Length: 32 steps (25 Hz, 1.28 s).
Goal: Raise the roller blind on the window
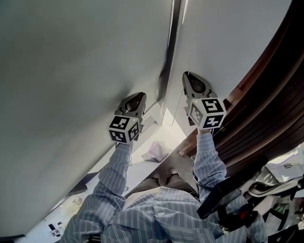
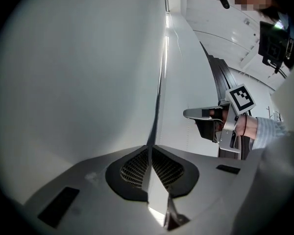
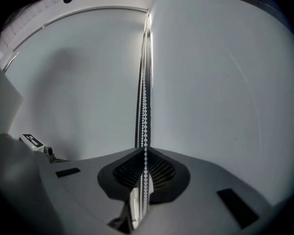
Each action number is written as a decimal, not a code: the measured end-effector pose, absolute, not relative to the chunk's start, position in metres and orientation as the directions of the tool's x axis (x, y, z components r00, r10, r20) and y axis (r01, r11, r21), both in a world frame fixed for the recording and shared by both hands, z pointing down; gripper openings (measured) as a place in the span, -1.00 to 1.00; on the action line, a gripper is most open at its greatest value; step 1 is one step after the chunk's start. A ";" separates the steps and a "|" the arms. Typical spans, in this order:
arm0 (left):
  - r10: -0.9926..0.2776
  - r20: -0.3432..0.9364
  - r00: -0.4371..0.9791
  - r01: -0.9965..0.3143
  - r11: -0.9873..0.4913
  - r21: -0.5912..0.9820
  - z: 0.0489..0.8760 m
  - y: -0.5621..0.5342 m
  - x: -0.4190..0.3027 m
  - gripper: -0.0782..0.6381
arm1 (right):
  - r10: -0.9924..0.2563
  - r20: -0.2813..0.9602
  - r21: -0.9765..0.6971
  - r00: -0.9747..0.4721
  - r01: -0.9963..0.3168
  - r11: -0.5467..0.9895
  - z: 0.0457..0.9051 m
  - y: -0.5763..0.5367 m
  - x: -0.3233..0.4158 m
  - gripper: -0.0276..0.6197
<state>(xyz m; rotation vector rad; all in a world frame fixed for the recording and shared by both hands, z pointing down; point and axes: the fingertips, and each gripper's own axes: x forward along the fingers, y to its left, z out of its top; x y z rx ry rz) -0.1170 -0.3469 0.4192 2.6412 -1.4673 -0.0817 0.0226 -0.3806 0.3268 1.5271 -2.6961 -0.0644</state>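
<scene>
Two pale grey roller blinds [image 1: 66,85] hang side by side, fully covering the window, with a dark vertical gap [image 1: 168,54] between them. My right gripper [image 1: 191,77] is raised just right of that gap. In the right gripper view its jaws are shut [image 3: 146,153] on the white bead chain [image 3: 145,102], which runs straight up along the gap. My left gripper [image 1: 136,99] is lower, in front of the left blind [image 2: 78,82]. Its jaws look shut [image 2: 149,151], and I see no chain between them. The right gripper [image 2: 187,113] also shows in the left gripper view.
Dark brown wooden slats [image 1: 278,95] rise close on the right. Below lies a white sill [image 1: 137,168] with a crumpled pale object [image 1: 154,151] on it. The person's striped sleeves [image 1: 207,156] and shoes [image 1: 164,176] are beneath, and black equipment [image 1: 233,206] sits at the lower right.
</scene>
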 end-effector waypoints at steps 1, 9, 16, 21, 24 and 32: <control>-0.846 0.011 0.532 -0.840 -0.527 0.129 0.419 -0.347 -0.117 -0.72 | -0.860 0.017 0.064 -0.510 -0.858 0.510 0.326 -0.381 0.024 -0.87; -0.655 -0.179 0.734 -0.634 -0.755 0.167 0.358 -0.328 -0.072 -0.64 | -0.832 0.082 0.080 -0.549 -0.828 0.555 0.353 -0.372 0.022 -0.87; -0.463 -0.203 0.863 -0.469 -0.883 0.020 0.286 -0.341 0.004 -0.43 | -0.838 0.075 0.041 -0.540 -0.838 0.544 0.370 -0.371 0.020 -0.88; -0.447 -0.191 0.874 -0.448 -0.893 0.041 0.265 -0.364 0.030 -0.44 | -0.833 0.068 0.033 -0.548 -0.834 0.551 0.368 -0.365 0.019 -0.88; -0.445 -0.205 0.872 -0.441 -0.895 0.068 0.263 -0.367 0.029 -0.65 | -0.828 0.059 0.033 -0.557 -0.828 0.560 0.368 -0.363 0.014 -0.88; -0.434 -0.275 0.858 -0.408 -0.901 0.151 0.275 -0.357 0.017 -0.76 | -0.823 0.011 0.044 -0.568 -0.822 0.568 0.376 -0.351 0.009 -0.88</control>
